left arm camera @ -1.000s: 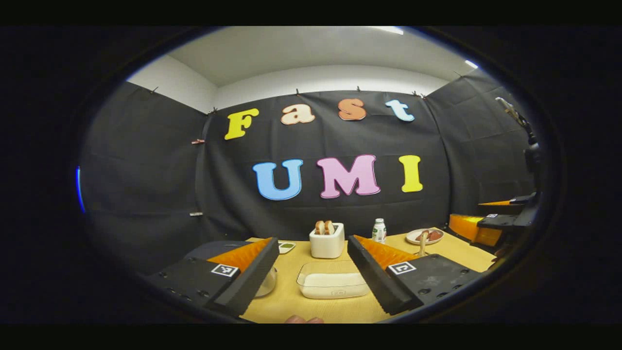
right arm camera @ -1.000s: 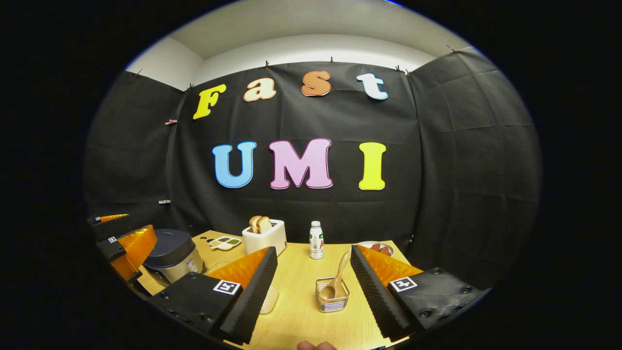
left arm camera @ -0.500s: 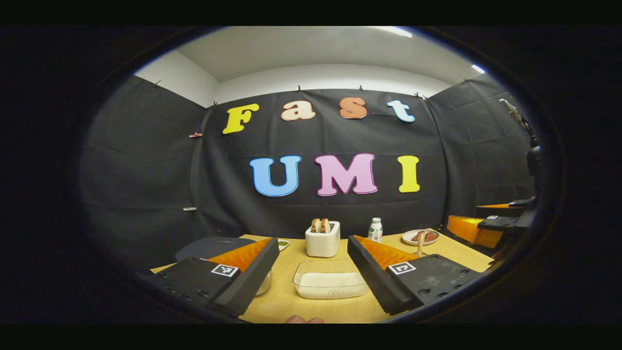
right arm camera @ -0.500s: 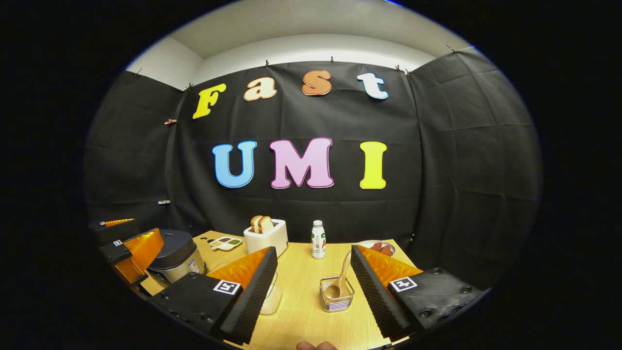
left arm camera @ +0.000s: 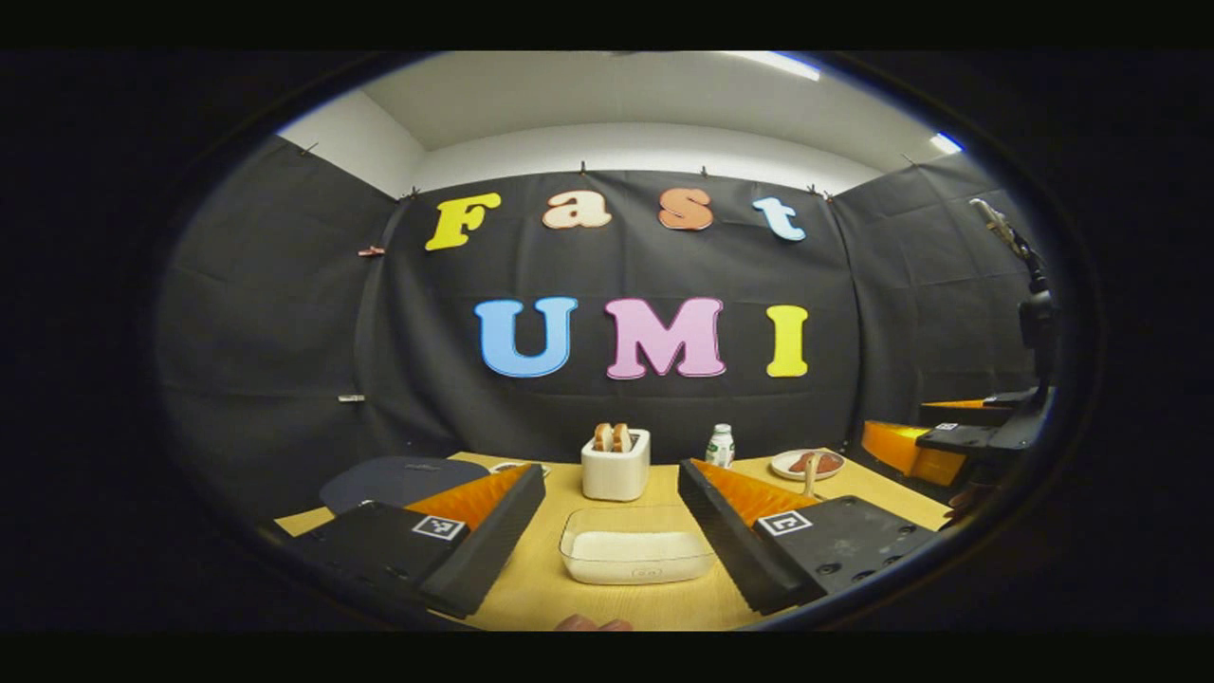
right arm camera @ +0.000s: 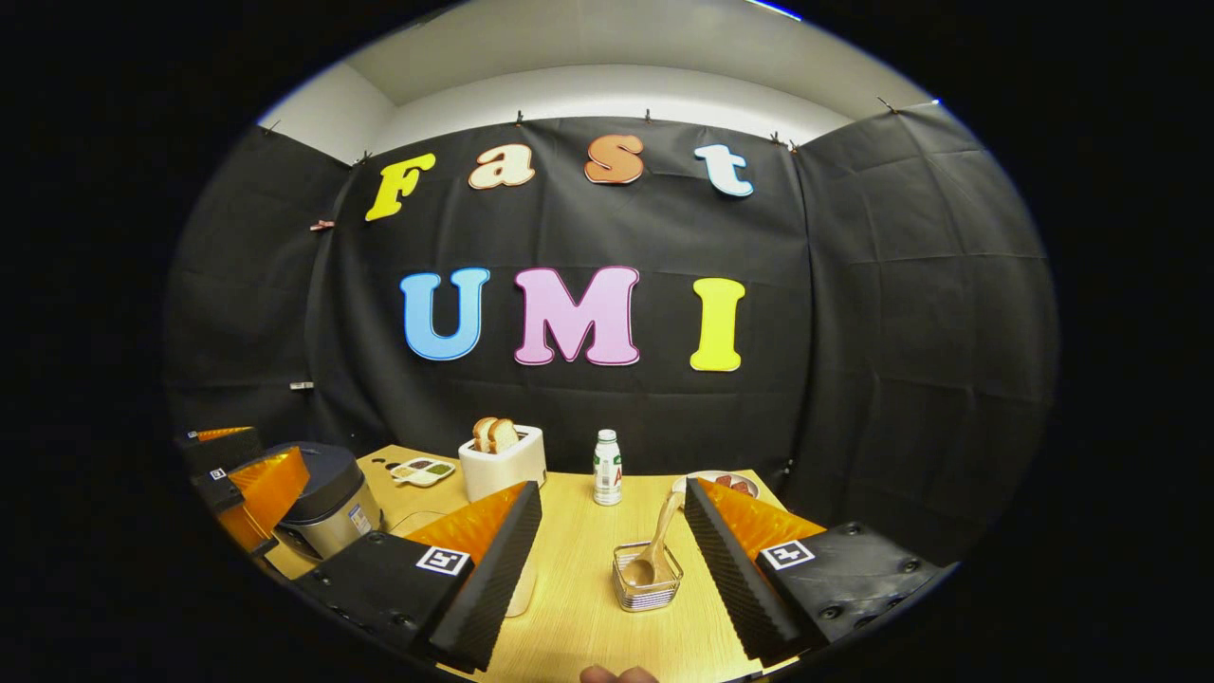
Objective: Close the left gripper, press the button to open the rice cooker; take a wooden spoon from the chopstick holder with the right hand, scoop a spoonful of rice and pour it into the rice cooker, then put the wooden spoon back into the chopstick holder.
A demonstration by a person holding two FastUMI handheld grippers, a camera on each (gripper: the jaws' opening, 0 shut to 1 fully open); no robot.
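The left gripper (left arm camera: 607,541) was held level above the near edge of the wooden table (left arm camera: 854,489), pointing toward the back wall, its two fingers spread wide with nothing between them. Framed in that gap lay a clear container of rice (left arm camera: 635,555), flat on the table and touched by neither finger. The dark lid of the rice cooker (left arm camera: 398,479) rose behind the left-hand finger, shut. A fingertip (left arm camera: 588,623) of the holding hand showed at the bottom edge.

The right gripper (right arm camera: 612,560) was posed in much the same way, level and facing forward over the table, its fingers also wide apart and empty. Between them stood the wire chopstick holder (right arm camera: 647,588), with the wooden spoon (right arm camera: 654,550) resting in it, bowl down and handle leaning up and to the right. Neither finger touched the holder or the spoon.

In the right gripper view the left gripper sat far to the left, just in front of the rice cooker (right arm camera: 327,498). Farther back on the table stood a white toaster (right arm camera: 503,460) with two slices of bread in it, a small bottle (right arm camera: 607,468), a plate of food (right arm camera: 726,484) and a small divided dish (right arm camera: 422,470).
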